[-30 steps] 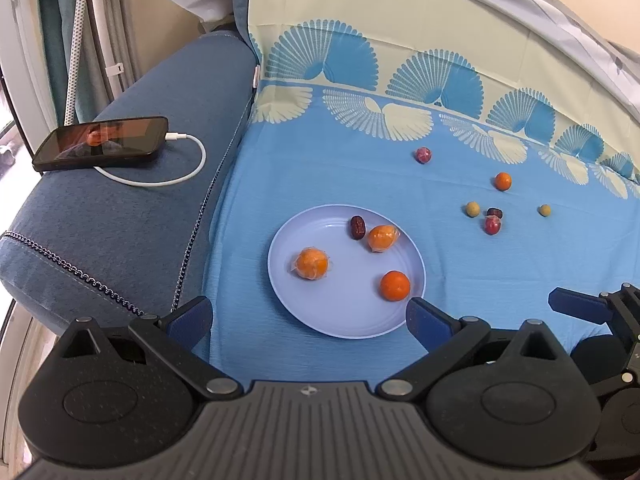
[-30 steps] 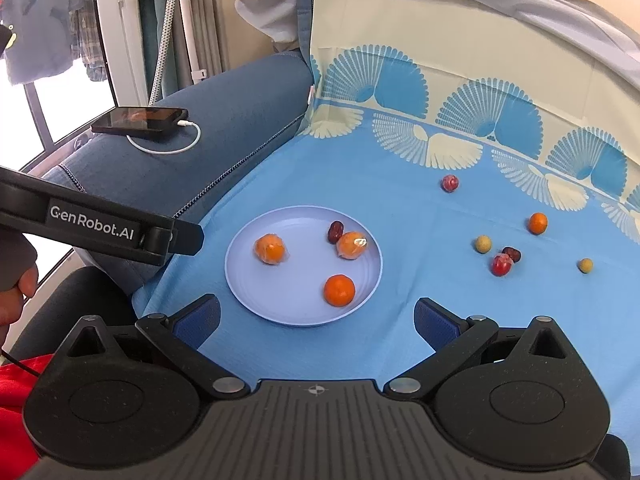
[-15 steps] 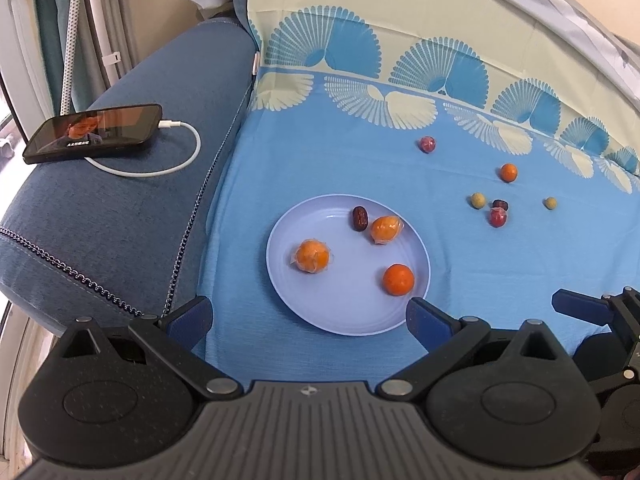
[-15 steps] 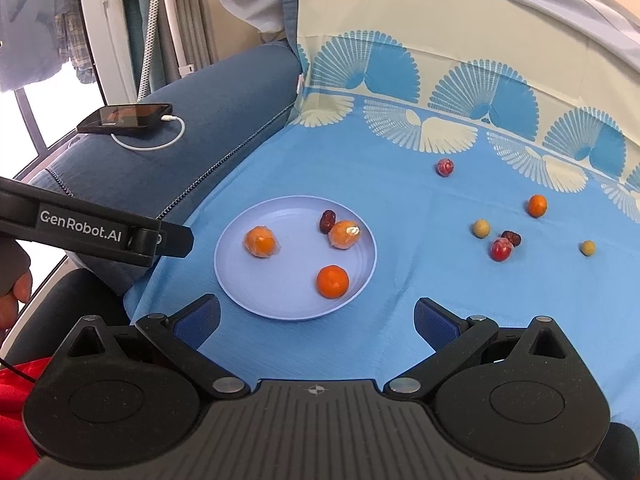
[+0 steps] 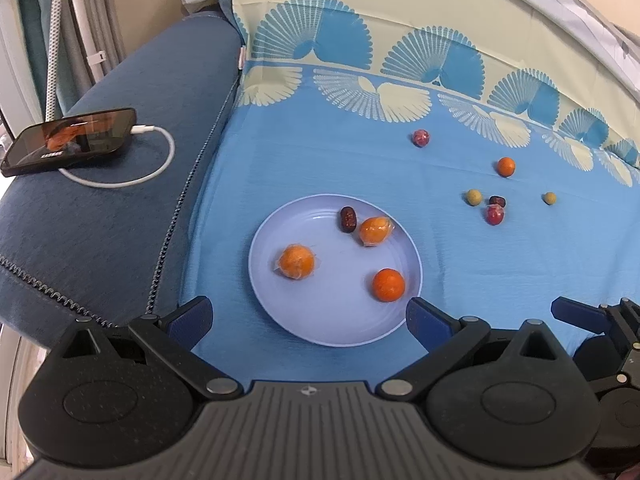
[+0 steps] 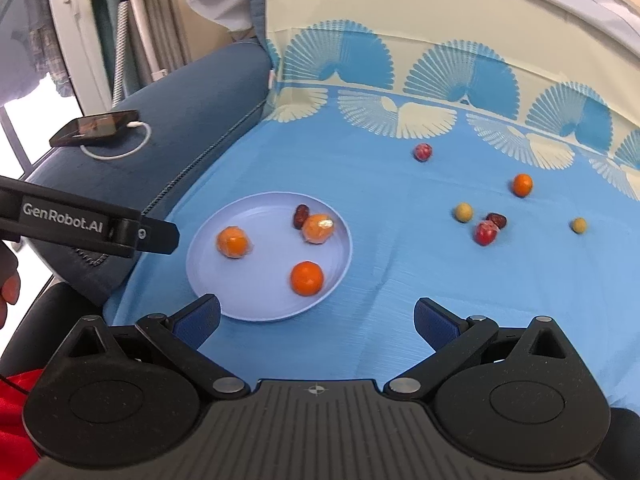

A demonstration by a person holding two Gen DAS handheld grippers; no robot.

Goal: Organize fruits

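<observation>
A pale blue plate (image 5: 320, 324) (image 6: 248, 308) lies on the blue cloth. It holds a bare orange (image 5: 388, 285) (image 6: 307, 277), two wrapped oranges (image 5: 296, 261) (image 5: 374, 231) and a dark date (image 5: 348, 219). To its right, loose on the cloth, lie a small orange (image 5: 506, 166) (image 6: 523, 184), two red fruits (image 5: 421, 137) (image 5: 495, 214), a date (image 5: 497, 201) and two yellow-green fruits (image 5: 473, 197) (image 5: 549, 198). My left gripper (image 5: 307, 318) is open and empty above the plate's near edge. My right gripper (image 6: 317, 320) is open and empty, just right of the plate.
A dark phone (image 5: 68, 140) (image 6: 94, 127) with a white cable (image 5: 160, 156) rests on the blue sofa arm (image 5: 120, 220) at the left. The cream and blue patterned cloth runs up the sofa back (image 5: 400, 20).
Both grippers have moved slightly forward over the cloth; the plate and fruits sit a little nearer in the views. Both stay open and empty. No fruit has moved.
</observation>
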